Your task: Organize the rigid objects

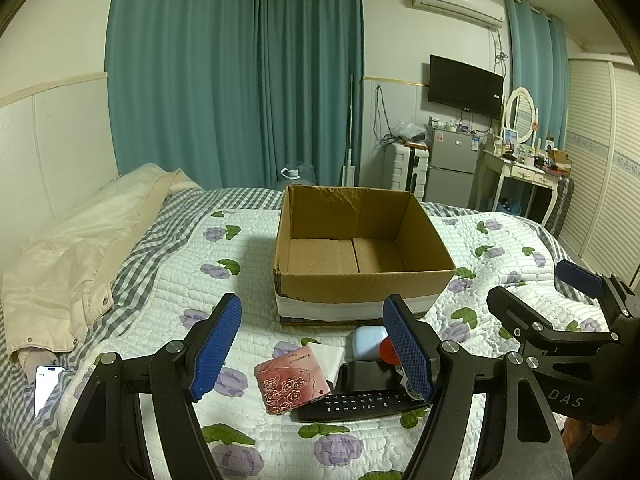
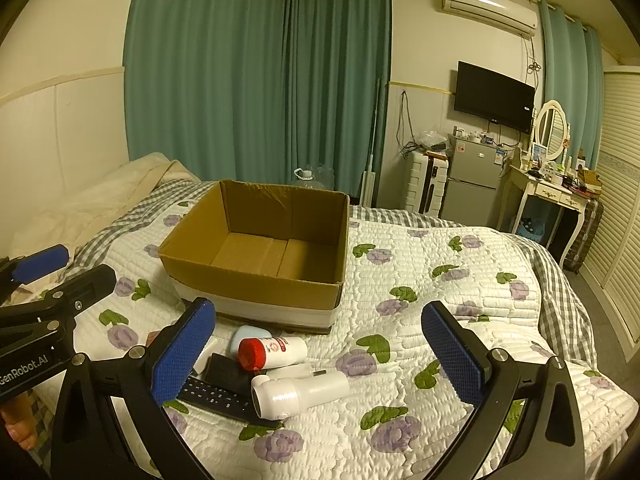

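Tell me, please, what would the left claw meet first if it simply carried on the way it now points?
Probably the near wall of the cardboard box, which sits straight ahead of the open left claw. The pink rose-patterned case and black remote lie lower on the quilt; depth is uncertain.

Remote control [image 1: 356, 402] far end hidden behind left claw's finger [image 1: 408, 348], red-capped bottle [image 1: 387, 350] mostly hidden there too, phone [image 1: 46, 386] partly under cream jacket [image 1: 72, 256], dresser items [image 2: 560, 174] too small to identify
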A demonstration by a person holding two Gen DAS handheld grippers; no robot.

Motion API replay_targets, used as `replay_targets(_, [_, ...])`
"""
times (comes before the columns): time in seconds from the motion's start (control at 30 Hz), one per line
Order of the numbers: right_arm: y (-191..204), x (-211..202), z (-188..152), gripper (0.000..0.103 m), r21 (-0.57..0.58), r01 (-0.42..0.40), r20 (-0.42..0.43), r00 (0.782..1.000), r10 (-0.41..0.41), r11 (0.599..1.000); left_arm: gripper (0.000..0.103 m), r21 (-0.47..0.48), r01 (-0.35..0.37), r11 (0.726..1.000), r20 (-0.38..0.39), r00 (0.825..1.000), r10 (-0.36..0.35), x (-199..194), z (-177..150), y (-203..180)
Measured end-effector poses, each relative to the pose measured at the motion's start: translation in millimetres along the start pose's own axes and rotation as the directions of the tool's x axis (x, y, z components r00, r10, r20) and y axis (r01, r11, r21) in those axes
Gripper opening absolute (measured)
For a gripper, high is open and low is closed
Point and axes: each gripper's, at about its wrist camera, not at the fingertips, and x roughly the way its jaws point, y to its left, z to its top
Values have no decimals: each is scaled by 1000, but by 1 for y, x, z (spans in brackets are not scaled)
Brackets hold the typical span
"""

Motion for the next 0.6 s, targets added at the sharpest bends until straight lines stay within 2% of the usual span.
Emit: replay_targets(0.6, [2, -2, 3, 103, -4, -6, -1, 1000, 6, 1000, 76, -2, -1, 1000, 5, 1000, 1, -2, 1, 1])
